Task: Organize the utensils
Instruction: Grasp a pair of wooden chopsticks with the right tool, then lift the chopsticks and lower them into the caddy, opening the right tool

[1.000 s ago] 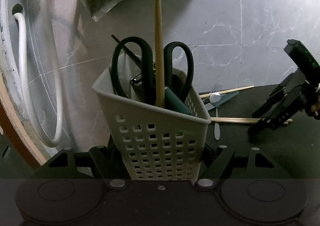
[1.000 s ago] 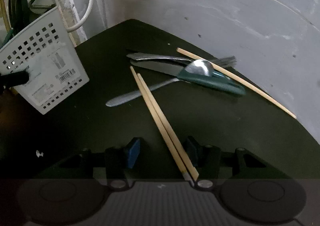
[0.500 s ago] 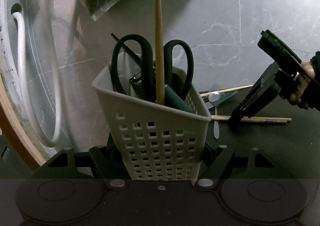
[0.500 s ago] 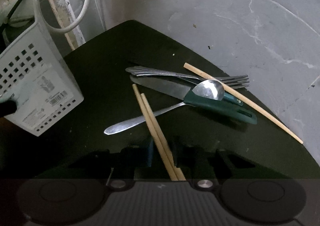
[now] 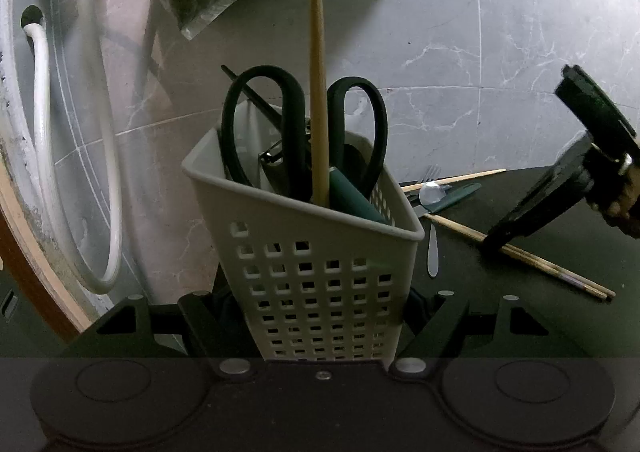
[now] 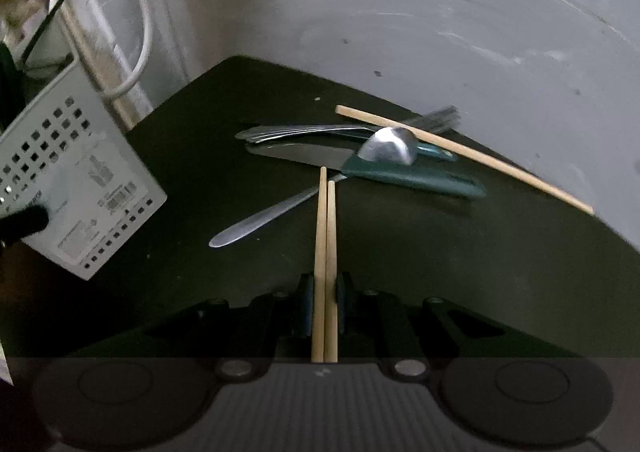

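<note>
On the dark bench (image 6: 400,252), the right hand-held gripper (image 6: 325,288) has a pair of wooden chopsticks (image 6: 325,236) between its jaws, which are closing onto them, pads about touching; the sticks run straight out ahead, tips pointing at the pile of loose utensils. Pile, further back on the bench: knife (image 6: 360,166) with green handle, spoon (image 6: 288,208) lying across it with bowl up on the handle, fork (image 6: 320,130) behind, one single chopstick (image 6: 464,158) slanting over the lot. Left hand-held gripper (image 5: 320,316) clamps the base of the white perforated basket (image 5: 316,268), squeezed narrow for its range, basket tilted toward the camera. Already in the basket: black scissors (image 5: 296,124), one upright chopstick (image 5: 318,92), a green handle, some dark bits I can't make out. Left view shows the right hand-held gripper (image 5: 500,236) down at the far end of the pair, which looks angled up off the bench at the other end. Step in hand, as I read it: grasping the chopstick pair to drop into the basket. Next move calls for a firm pinch, lift clear of the spoon handle, swing left, tip the sticks upright, lower them into the basket mouth beside the scissors. Risk: two round sticks could scissor apart or slide in the pinch.
</note>
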The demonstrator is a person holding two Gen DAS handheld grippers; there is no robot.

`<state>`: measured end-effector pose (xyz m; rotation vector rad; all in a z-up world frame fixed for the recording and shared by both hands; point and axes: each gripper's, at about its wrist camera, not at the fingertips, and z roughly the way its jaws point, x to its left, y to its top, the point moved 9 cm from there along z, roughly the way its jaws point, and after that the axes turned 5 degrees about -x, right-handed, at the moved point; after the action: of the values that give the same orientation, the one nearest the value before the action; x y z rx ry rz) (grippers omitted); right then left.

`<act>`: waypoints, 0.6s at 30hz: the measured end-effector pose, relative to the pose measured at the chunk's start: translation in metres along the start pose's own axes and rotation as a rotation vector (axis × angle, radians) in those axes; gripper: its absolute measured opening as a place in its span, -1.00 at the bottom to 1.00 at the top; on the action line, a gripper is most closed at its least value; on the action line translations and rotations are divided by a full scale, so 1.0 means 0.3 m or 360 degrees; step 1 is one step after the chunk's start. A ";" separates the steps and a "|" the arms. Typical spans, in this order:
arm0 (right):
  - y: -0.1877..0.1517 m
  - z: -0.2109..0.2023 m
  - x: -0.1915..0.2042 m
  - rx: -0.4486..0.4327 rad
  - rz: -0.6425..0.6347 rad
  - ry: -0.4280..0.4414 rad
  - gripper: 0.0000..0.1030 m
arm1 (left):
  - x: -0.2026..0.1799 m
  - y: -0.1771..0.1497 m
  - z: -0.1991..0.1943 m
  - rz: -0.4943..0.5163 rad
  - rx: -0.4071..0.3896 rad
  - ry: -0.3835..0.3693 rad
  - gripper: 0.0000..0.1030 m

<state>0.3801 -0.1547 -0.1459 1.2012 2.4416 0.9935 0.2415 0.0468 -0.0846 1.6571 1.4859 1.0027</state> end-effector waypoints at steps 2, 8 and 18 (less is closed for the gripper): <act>-0.007 -0.026 -0.007 -0.0068 0.0068 0.0006 -0.75 | 0.000 -0.001 0.000 0.0002 0.0001 -0.0001 0.51; 0.002 -0.154 0.007 -0.0379 0.0224 0.0042 -0.75 | 0.000 0.000 0.001 0.0006 -0.0001 -0.0004 0.51; 0.129 -0.377 0.096 -0.0938 0.0270 0.0118 -0.74 | -0.001 0.001 0.003 0.0021 0.0003 -0.0015 0.51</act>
<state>0.3306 -0.1690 -0.0342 1.1724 1.8917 1.6767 0.2423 0.0464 -0.0849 1.6725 1.4721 0.9995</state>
